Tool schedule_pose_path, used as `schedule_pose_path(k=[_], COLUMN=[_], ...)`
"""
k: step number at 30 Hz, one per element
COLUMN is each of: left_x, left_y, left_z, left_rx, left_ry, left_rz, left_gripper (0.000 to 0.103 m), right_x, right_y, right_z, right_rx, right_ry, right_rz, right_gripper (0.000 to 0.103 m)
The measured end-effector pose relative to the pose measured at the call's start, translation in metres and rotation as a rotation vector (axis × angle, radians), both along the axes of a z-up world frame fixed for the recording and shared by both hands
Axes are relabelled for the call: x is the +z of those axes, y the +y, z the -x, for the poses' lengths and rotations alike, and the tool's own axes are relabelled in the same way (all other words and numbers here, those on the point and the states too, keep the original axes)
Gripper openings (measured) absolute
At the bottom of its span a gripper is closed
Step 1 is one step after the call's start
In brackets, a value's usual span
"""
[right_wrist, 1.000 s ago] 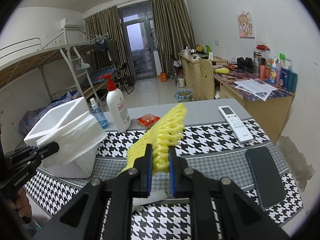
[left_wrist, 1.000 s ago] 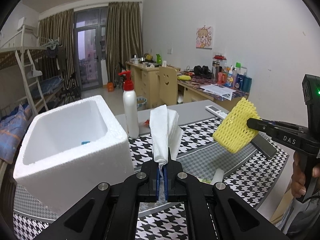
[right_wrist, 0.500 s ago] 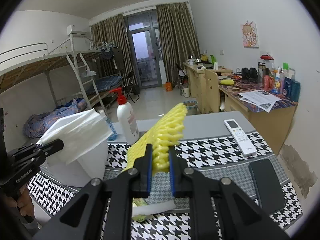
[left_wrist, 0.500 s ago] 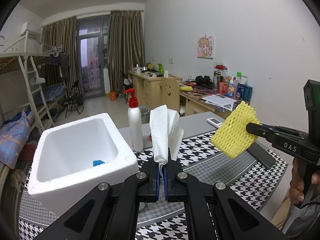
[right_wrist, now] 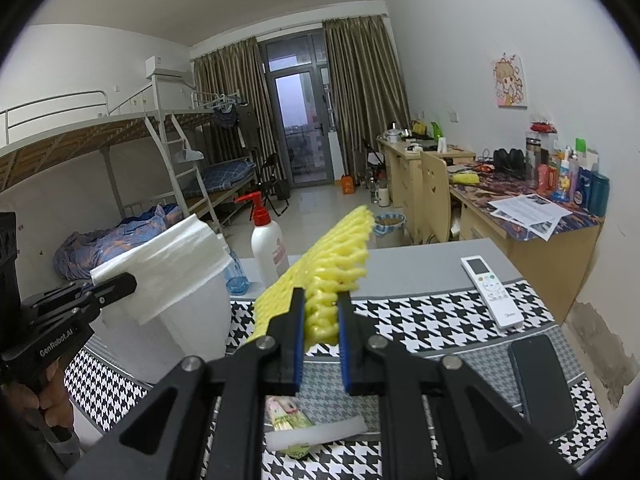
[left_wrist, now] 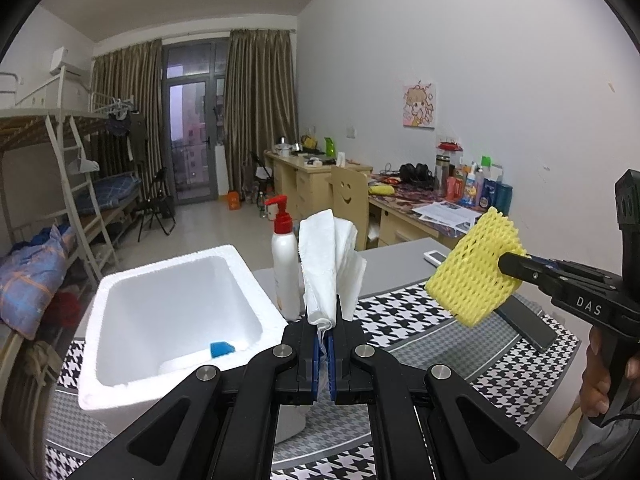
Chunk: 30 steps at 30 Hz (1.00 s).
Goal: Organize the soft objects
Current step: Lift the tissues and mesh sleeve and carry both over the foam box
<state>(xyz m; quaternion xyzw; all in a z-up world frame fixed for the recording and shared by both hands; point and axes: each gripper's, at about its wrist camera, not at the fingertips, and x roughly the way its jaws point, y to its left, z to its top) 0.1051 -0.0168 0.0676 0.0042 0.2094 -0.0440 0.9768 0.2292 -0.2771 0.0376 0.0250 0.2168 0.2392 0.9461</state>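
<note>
The left gripper fingers clench a white tissue standing up between them; the right gripper fingers grasp yellow foam netting jutting forward above the bench.

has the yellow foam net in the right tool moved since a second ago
Yes. In the left wrist view the yellow foam net has stayed clamped in the right tool and risen relative to the table.

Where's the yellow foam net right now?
Pinched in the right gripper, the yellow foam net hangs above the houndstooth table, right of the white foam box.
</note>
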Motion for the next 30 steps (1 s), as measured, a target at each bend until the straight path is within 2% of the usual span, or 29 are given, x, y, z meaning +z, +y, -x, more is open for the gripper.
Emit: schedule_pose_path(k=[14, 30], left_x=[0.009, 0.016], left_y=[0.018, 0.045], left_z=[0.003, 0.011], left_rx=[0.046, 0.154], left_ry=[-0.03, -0.051], left_rz=[0.003, -0.007], left_gripper=[0.003, 0.003], right_x=[0.008, 0.017], right_y=[0.021, 0.055], right_z=[0.0, 0.002], right_rx=[0.067, 0.186], right_ry=[-0.029, -0.06], right_rz=[-0.008, -0.013], right_gripper=[0.017, 0.017])
